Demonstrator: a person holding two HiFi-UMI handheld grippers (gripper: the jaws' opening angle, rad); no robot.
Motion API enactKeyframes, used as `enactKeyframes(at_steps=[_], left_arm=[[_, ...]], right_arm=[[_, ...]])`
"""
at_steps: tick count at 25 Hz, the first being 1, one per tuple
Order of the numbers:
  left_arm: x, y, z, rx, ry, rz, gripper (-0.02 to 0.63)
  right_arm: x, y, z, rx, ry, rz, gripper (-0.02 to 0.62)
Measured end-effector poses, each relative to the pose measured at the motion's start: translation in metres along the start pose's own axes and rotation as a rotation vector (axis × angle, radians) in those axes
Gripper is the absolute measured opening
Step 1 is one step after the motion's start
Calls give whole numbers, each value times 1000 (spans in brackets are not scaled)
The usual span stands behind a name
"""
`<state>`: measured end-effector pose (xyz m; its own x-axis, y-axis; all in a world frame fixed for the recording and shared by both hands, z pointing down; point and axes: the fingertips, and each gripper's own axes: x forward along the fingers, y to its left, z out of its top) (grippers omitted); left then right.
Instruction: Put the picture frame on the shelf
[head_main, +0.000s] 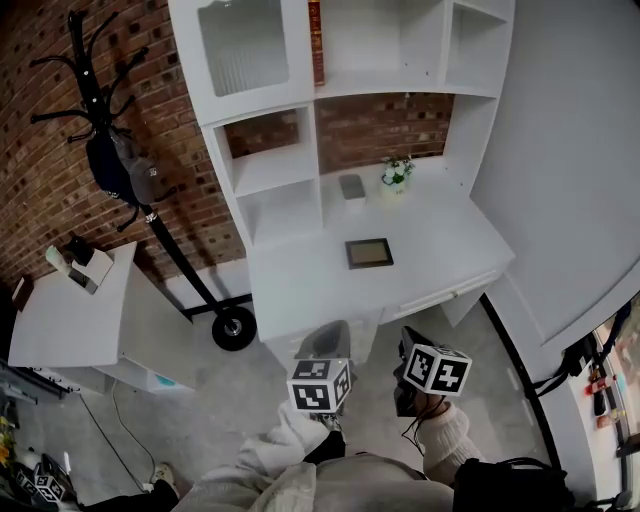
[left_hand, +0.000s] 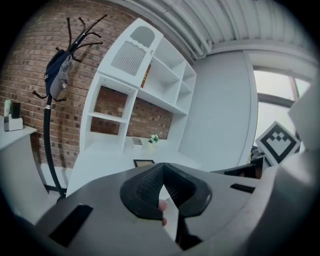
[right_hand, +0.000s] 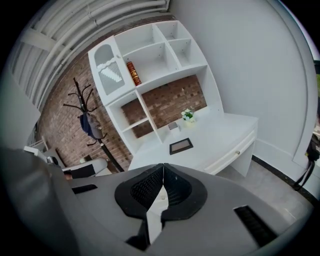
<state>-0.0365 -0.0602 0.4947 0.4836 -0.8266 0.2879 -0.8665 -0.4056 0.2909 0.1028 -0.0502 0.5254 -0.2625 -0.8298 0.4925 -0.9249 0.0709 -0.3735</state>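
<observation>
Plainly left gripper (left_hand: 163, 171) and right gripper (right_hand: 163, 171) are closed, empty; picture frame (head_main: 369, 253) contents unreadable.

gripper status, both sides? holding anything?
Left gripper: closed, holding nothing.
Right gripper: closed, holding nothing.
The picture frame lies flat on the desk, away from both.

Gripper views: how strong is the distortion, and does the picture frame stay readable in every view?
Left gripper view: heavy fisheye, dark corners, shelf unit bowed, picture frame tiny but visible, window overexposed. Right gripper view: same bending, frame clearer. Head view: milder curve, even light, frame sharp.
</observation>
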Motion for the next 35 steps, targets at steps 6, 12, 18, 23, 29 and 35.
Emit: enactKeyframes(at_steps=[6,12,18,23,29,35], left_arm=[[47,41,45,7,-39,-12,8],[78,79,59,1,-49,-21,8],[103,106,55,-35,2,-24,8],[122,108,41,-29,52,-39,8],[139,121,40,-29,77,-11,8],[173,130,39,-59,92,27,8]], right_arm=[[56,15,43,-20,-13,-5,25],[104,30,71,-46,-24,-17,25],[132,33,62,-52,15,-43,25],[150,11,54,5,48,-77,25],[179,9,63,3,72,-62,25],[209,-7,77,-31,102,-44,25]])
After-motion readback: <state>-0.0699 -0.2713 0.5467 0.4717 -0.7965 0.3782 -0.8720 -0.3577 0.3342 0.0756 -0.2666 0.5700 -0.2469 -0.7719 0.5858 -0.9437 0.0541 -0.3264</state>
